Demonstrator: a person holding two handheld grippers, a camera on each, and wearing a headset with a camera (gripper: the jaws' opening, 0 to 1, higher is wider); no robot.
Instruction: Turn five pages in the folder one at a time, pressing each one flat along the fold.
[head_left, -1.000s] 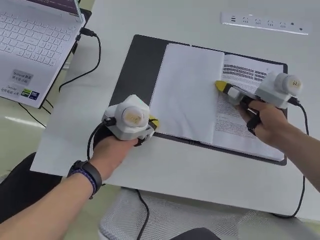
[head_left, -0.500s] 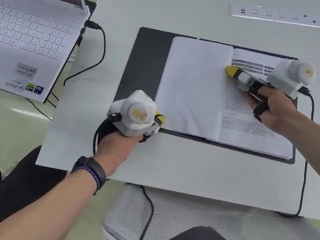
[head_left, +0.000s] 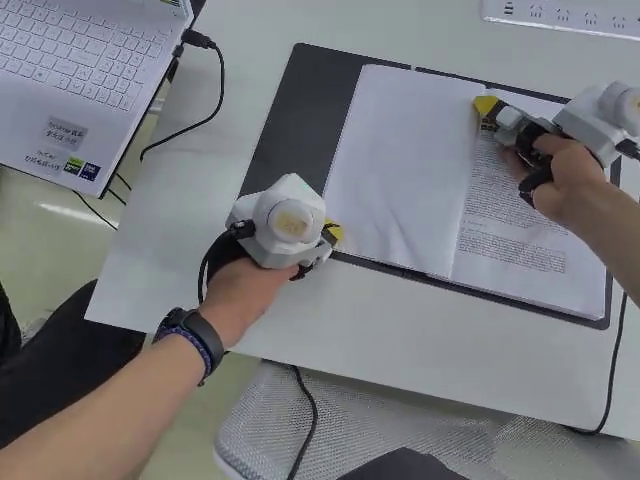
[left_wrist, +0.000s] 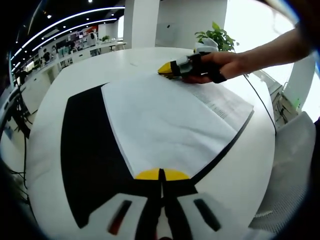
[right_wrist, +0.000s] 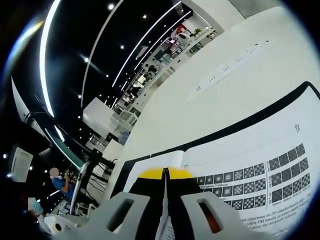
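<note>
While the jaws of the right gripper (right_wrist: 165, 172) are closed tip to tip with nothing seen between them, their yellow ends rest on the fold (head_left: 462, 200) of the folder (head_left: 295, 120), close to the folder's far edge. Here a blank page (head_left: 400, 170) meets a printed page (head_left: 520, 235) that carries a grid of small dark squares. The jaws of the left gripper (left_wrist: 160, 175) are likewise drawn together. Their yellow ends sit at the folder's near edge, at the near corner of the blank page; I cannot tell whether they touch the paper. A right hand (head_left: 560, 180) grips its tool above the printed page, and a left hand (head_left: 240, 290), with a dark watch (head_left: 190, 335) on its wrist, holds the other just off the folder's near-left corner. The folder lies open and flat on the white worktop (head_left: 400, 330), its black cover bare to the left of the blank page. Well to the folder's left stands a white laptop (head_left: 70, 70), and a black cable (head_left: 190, 110) curves between laptop and folder. Beyond the folder's far edge lies a white power strip (head_left: 560, 15).
</note>
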